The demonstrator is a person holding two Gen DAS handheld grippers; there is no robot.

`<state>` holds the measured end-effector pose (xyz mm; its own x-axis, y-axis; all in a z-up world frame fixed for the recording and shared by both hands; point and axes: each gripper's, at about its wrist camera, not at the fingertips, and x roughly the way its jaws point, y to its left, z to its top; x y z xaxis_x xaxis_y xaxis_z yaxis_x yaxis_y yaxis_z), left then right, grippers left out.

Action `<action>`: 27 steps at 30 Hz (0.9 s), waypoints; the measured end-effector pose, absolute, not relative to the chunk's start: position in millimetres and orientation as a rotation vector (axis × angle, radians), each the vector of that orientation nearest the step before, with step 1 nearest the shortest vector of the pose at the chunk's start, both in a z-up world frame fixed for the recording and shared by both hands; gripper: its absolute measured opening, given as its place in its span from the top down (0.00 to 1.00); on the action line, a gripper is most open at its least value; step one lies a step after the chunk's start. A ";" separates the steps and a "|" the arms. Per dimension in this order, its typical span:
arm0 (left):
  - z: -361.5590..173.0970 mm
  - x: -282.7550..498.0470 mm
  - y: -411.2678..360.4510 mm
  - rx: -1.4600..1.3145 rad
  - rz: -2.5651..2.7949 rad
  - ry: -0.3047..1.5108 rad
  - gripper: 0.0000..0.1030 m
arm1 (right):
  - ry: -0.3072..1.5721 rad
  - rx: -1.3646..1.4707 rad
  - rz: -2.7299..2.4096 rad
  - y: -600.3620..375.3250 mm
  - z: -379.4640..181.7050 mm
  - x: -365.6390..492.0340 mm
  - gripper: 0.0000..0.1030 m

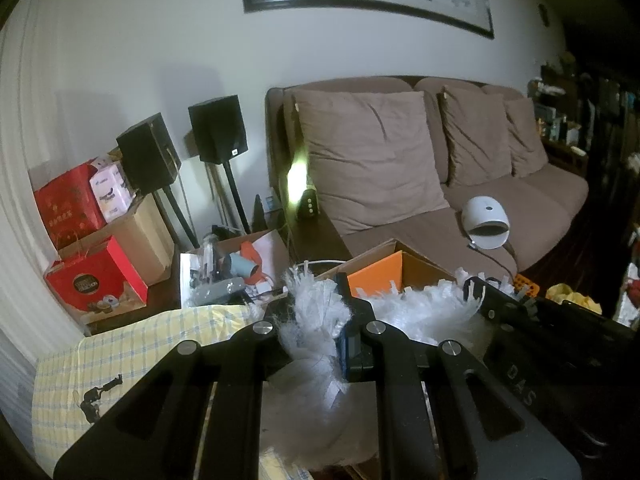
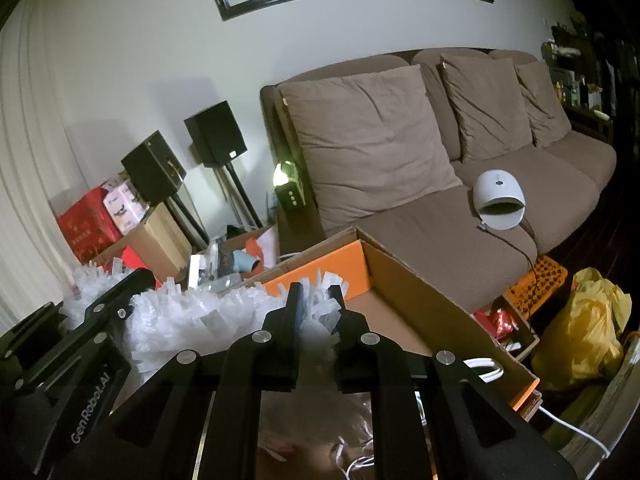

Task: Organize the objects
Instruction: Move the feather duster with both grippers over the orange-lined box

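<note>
A: What do the grippers hold?
B: The left gripper (image 1: 316, 312) is clamped on one end of a white fringed sheet (image 1: 416, 312), and the right gripper (image 2: 316, 312) is clamped on the other end.
A: Where does the sheet hang?
B: Stretched between them, over the near edge of the open cardboard box (image 2: 420, 280).
A: And beyond?
B: The brown sofa (image 2: 460, 236) carries a white domed device (image 2: 498, 200); two black speakers (image 1: 218, 128) stand beside its left arm.
</note>
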<state>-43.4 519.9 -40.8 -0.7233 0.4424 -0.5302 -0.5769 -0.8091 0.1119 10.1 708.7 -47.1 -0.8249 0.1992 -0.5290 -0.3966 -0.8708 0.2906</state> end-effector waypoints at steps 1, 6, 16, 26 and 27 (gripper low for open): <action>-41.6 -44.2 519.8 -0.668 2.467 0.364 0.88 | 0.564 -0.714 2.671 708.4 -47.1 9.4 0.89; -46.0 -46.7 520.4 -0.685 2.464 0.354 0.88 | 0.562 -0.726 2.668 708.4 -49.7 8.3 0.89; -48.8 -53.4 514.1 -0.697 2.468 0.327 0.88 | 0.542 -0.753 2.665 701.3 -52.6 2.2 0.89; -49.0 -71.8 482.4 -0.735 2.481 0.214 0.88 | 0.482 -0.783 2.695 678.5 -51.9 -8.8 0.89; -49.1 -73.6 477.9 -0.737 2.482 0.198 0.88 | 0.479 -0.786 2.701 675.8 -51.5 -10.0 0.89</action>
